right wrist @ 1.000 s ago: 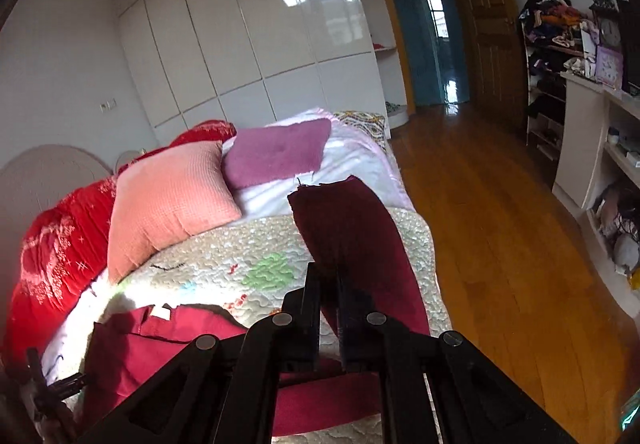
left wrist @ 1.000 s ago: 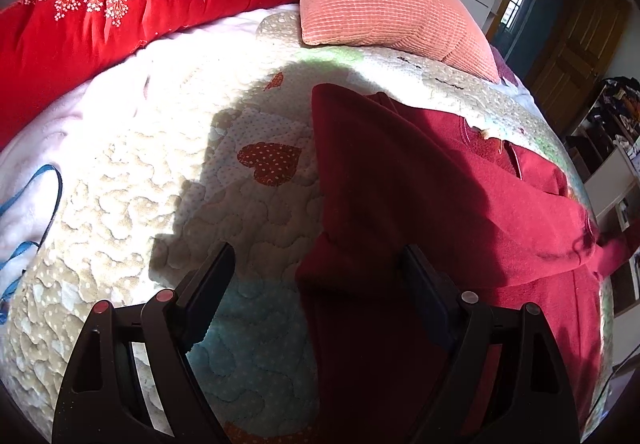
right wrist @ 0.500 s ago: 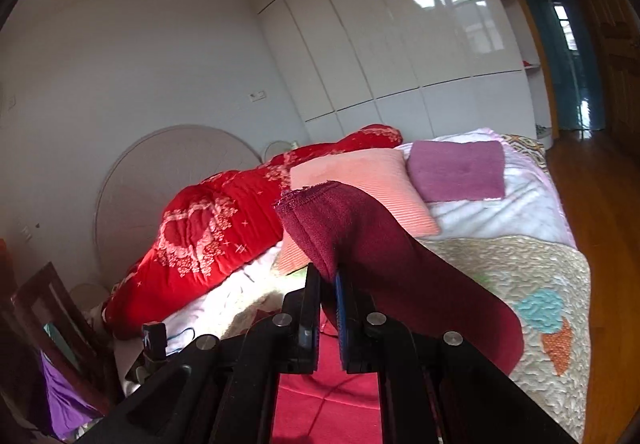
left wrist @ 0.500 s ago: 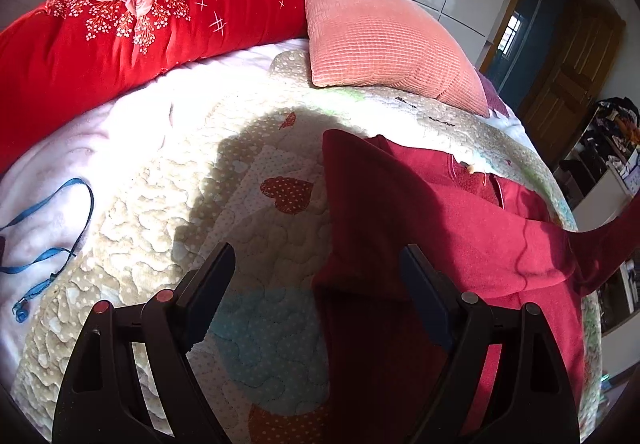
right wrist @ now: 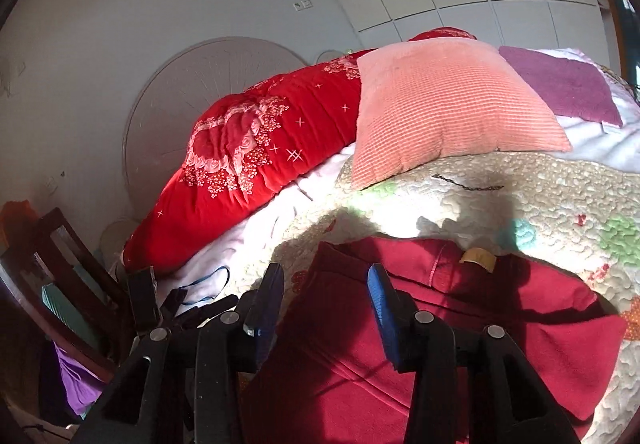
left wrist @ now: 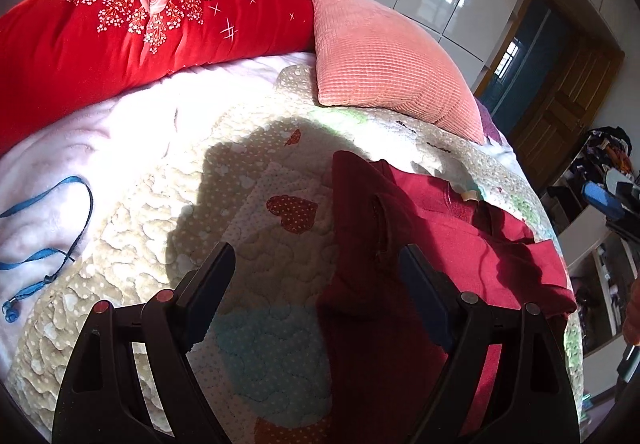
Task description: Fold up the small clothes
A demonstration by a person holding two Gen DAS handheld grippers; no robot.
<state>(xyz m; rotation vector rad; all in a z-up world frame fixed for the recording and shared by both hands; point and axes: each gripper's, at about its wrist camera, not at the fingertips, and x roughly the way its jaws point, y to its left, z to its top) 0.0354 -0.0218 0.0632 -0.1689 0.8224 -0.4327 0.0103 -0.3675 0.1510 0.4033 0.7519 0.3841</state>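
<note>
A dark red sweater (left wrist: 432, 256) lies on the patterned quilt (left wrist: 248, 244), both sleeves folded in over its body. It also shows in the right wrist view (right wrist: 460, 308), with a tan neck label (right wrist: 478, 259) at the collar. My left gripper (left wrist: 316, 276) is open and empty, hovering over the sweater's left edge and the quilt. My right gripper (right wrist: 326, 296) is open and empty, just above the folded sleeve at the sweater's upper left.
A red floral duvet (left wrist: 120, 24) and a pink pillow (left wrist: 384, 60) lie at the head of the bed. A purple cushion (right wrist: 560, 88) lies beyond. A blue cord (left wrist: 44, 244) rests on the white sheet. A wooden chair (right wrist: 60, 284) stands beside the bed.
My right gripper carried the sleeve over the sweater, opened and let it go; the sleeve now lies folded on the body. My left gripper pulled back slightly, still open.
</note>
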